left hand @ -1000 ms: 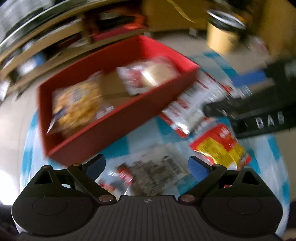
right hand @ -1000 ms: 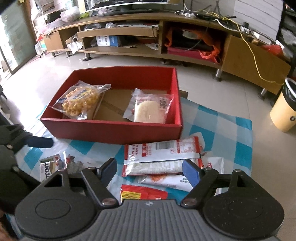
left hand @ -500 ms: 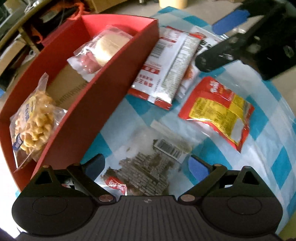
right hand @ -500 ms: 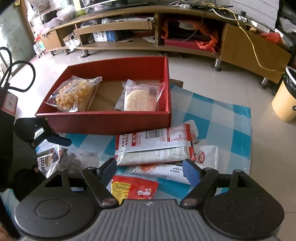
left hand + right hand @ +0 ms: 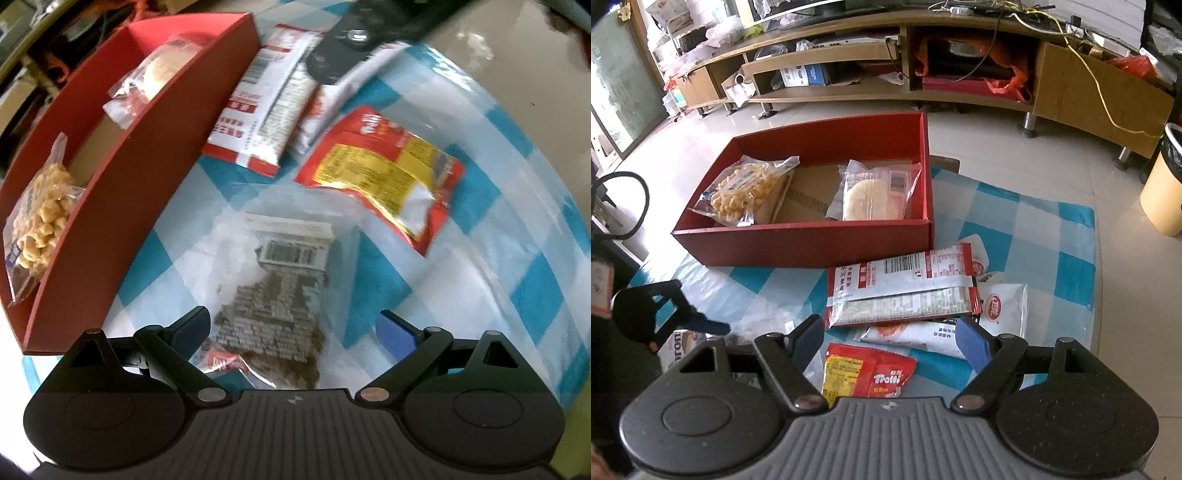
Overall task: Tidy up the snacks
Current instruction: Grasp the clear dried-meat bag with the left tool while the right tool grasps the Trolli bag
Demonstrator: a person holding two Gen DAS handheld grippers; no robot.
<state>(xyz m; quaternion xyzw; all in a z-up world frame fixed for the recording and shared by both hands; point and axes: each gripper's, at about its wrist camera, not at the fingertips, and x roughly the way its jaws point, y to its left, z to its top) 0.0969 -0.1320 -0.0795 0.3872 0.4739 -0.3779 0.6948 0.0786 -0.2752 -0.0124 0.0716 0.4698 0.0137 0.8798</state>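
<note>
On the blue-checked cloth lies a clear bag of dark crumbly snack point(image 5: 280, 295). My left gripper point(image 5: 293, 332) hangs open just above it, a finger on either side of the bag's near half, not pressing it. A red-and-yellow Trolli packet point(image 5: 384, 173) and a long red-white packet point(image 5: 266, 99) lie beyond. The red box point(image 5: 129, 177) on the left holds a popcorn bag point(image 5: 750, 192) and a wrapped bun point(image 5: 875, 192). My right gripper point(image 5: 888, 334) is open over the Trolli packet point(image 5: 868, 373), with nothing between its fingers. The left gripper point(image 5: 665, 310) shows at that view's left edge.
A white packet point(image 5: 1004, 306) lies under and beside the long red-white packet point(image 5: 901, 284). Off the cloth are tiled floor, a low wooden TV stand point(image 5: 923, 55) at the back and a yellow bin point(image 5: 1163, 192) at the right.
My left gripper has sunk toward the clear bag and rolled, so the bag now fills the space between its fingers. The right gripper has barely moved and stays open.
</note>
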